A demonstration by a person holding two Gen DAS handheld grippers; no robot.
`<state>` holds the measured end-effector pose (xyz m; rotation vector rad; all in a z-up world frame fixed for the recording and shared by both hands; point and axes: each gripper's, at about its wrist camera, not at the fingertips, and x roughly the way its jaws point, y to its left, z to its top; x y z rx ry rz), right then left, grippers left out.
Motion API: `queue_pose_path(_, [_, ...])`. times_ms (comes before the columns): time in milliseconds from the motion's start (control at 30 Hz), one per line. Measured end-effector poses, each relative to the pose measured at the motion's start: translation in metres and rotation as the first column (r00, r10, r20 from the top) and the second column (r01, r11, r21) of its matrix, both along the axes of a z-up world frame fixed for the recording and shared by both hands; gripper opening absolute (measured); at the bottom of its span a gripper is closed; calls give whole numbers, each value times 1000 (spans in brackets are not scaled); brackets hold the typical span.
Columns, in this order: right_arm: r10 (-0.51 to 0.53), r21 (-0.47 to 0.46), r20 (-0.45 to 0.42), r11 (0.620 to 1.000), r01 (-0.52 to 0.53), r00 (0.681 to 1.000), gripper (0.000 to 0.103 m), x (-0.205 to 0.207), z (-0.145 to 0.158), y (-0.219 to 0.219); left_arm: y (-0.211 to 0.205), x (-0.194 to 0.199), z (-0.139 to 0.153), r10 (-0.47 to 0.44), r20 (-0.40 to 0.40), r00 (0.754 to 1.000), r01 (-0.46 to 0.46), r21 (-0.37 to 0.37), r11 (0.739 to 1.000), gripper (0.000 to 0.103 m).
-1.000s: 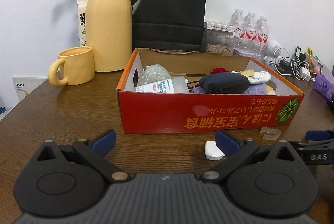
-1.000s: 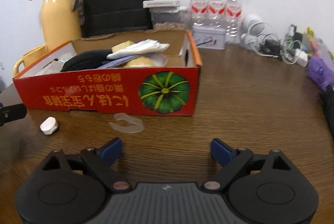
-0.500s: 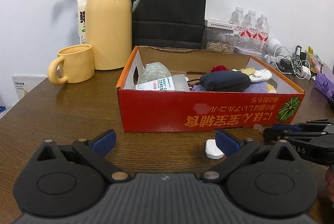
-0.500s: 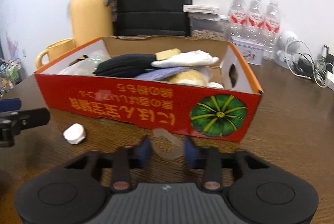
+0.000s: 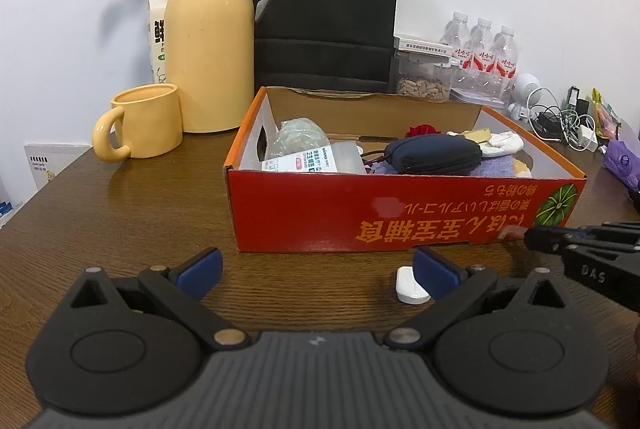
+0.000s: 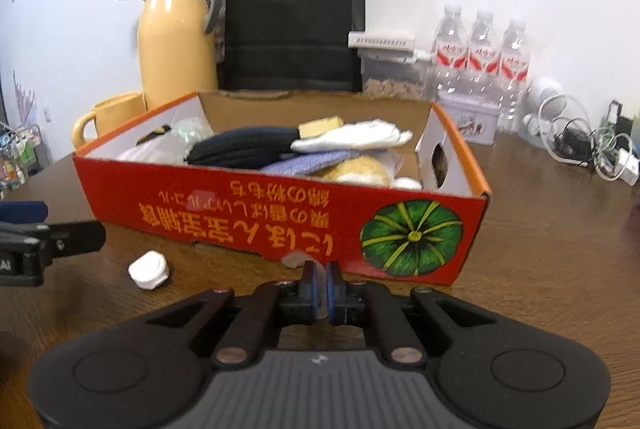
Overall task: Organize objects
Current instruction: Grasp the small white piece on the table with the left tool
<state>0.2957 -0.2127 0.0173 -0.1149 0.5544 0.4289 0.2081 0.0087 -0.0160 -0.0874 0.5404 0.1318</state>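
The right claw [image 6: 320, 279] is clamped on a clear plastic piece [image 6: 294, 260] just in front of the red box [image 6: 280, 213]. The left claw [image 5: 316, 265] is spread wide, empty, beside a white cap [image 5: 410, 289] on the table [image 5: 120, 221].

Along back wall: yellow thermos jug [image 5: 210, 41], yellow mug [image 5: 142, 123] beside it, black paper bag [image 5: 326, 13], three water bottles [image 5: 482, 49], tangled cables [image 5: 560, 121].

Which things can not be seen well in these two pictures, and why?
- Clear plastic piece: right wrist view, mostly hidden between the shut jaws of the right gripper.
- Small white object: left wrist view, partly covered by a finger of the left gripper.
- Red box contents: lower layers hidden by its front wall.
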Motion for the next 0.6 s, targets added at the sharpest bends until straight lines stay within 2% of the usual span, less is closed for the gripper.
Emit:
queue_pose_path(267, [-24,18,114,1000,22,993,4,-22,9,-6,1,2,-2,1,-14,1000,-1,2,1000,103])
queue_pose_path(600, [-15,38,154,999,9,988,4,-38,15,-10,-8,8,-10,-43,-56,998,44,18,999,103])
